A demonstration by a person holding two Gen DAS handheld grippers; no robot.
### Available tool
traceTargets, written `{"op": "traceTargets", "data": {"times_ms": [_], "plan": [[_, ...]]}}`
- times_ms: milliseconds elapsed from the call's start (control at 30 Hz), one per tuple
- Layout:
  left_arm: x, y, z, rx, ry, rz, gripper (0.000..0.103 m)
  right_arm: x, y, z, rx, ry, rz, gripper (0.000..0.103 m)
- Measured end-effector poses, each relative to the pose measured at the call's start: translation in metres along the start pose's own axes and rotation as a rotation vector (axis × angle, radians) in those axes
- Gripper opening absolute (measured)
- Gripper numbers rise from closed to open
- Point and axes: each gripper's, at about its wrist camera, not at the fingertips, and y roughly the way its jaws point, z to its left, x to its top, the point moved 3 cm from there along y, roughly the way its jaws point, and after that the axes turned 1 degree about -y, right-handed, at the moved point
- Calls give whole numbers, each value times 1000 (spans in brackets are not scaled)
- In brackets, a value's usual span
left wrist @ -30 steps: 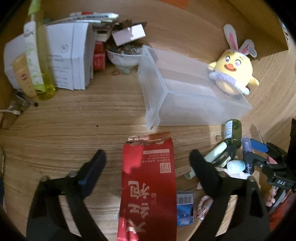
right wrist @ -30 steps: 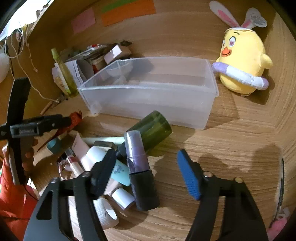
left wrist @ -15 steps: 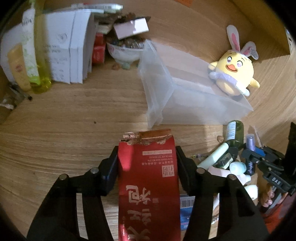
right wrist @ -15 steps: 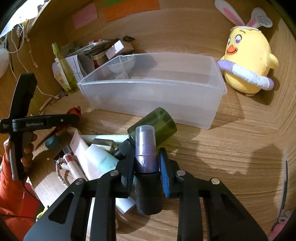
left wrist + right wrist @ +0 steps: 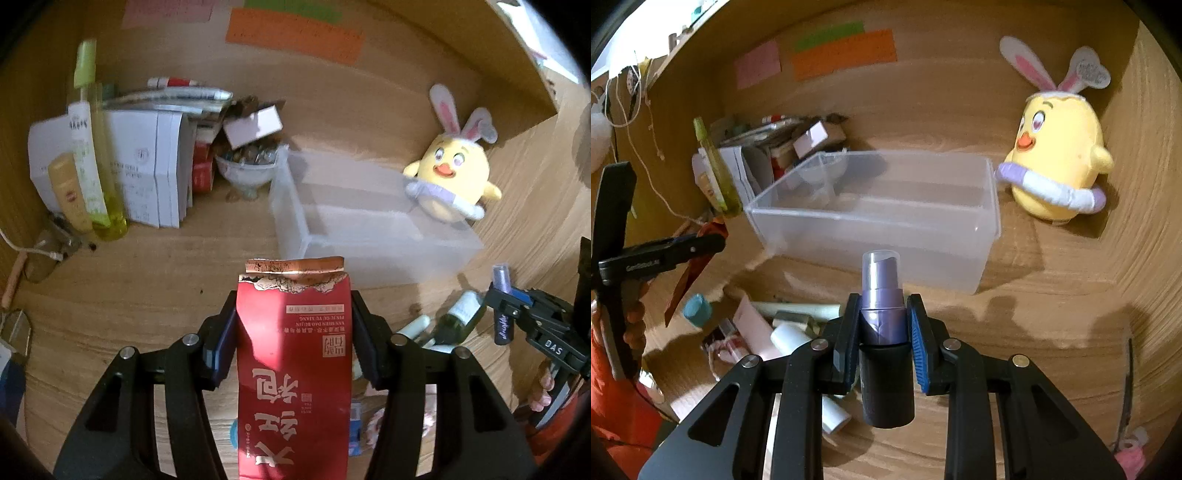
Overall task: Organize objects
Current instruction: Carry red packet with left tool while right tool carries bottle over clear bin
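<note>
Fingers: left gripper (image 5: 293, 339) pinching one red carton (image 5: 293, 373); right gripper (image 5: 882, 332) pinching one purple spray bottle (image 5: 882, 328).

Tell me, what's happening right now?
Left claw shut on red paper packet. Right claw shut on purple spray bottle. Clear plastic bin ahead, looks empty. Path unobstructed.

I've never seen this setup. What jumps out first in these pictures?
A tall red paper packet with gold lettering is clamped in the left gripper, and a purple spray bottle in the right gripper. Behind them sit an empty clear plastic bin and a yellow plush chick with bunny ears.
</note>
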Motion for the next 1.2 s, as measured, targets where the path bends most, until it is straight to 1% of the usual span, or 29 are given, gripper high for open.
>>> {"op": "traceTargets", "data": {"times_ms": [200, 433, 600, 867, 1200], "plan": [[14, -12, -12, -5, 14, -54, 55, 17, -8, -6, -10, 4, -57, 22], [37, -19, -26, -4, 34, -110, 55, 46, -14, -7, -14, -15, -132, 22], [52, -21, -38, 0, 61, -135, 55, 67, -13, -6, -16, -35, -175, 22], [79, -10, -45, -16, 60, -141, 55, 95, 1, -7, -31, -67, -183, 22], [109, 17, -53, -15, 63, -110, 55, 116, 32, -15, -45, -80, -145, 22]]}}
